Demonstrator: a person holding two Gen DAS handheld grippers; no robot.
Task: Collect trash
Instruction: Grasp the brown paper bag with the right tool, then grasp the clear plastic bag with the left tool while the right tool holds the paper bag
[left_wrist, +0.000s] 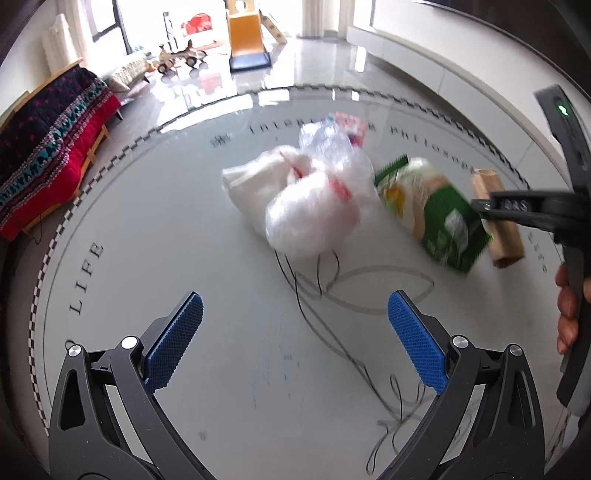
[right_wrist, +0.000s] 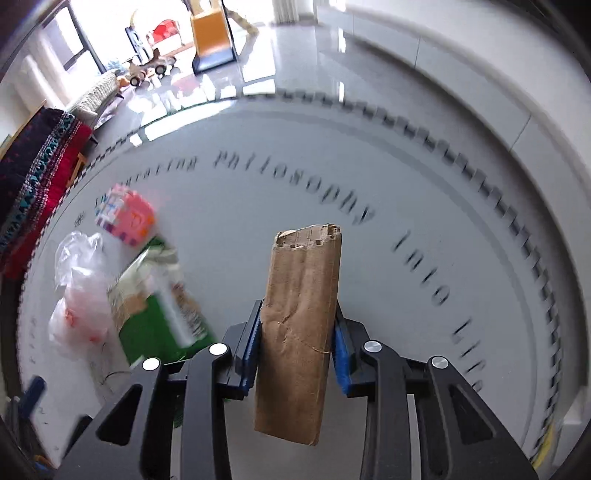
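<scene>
My right gripper (right_wrist: 297, 314) is shut on a torn brown cardboard piece (right_wrist: 299, 332), blue pads pressing both its long sides. The left wrist view shows that gripper (left_wrist: 487, 206) at the far right with the cardboard (left_wrist: 506, 243) between its fingers and a hand (left_wrist: 567, 314) on its handle. A green snack packet (left_wrist: 439, 218) lies just left of it. A crumpled white plastic bag (left_wrist: 306, 206) sits mid-table, with a pink box (left_wrist: 351, 125) behind it. My left gripper (left_wrist: 295, 310) hangs open over bare table in front of the bag, holding nothing.
Everything lies on a round grey glass table (left_wrist: 147, 240) with printed lettering and a checkered rim. Thin black threads (left_wrist: 325, 332) trail across it near my left gripper. A bench with a red and dark blanket (left_wrist: 48, 155) stands left; toys sit on the glossy floor beyond.
</scene>
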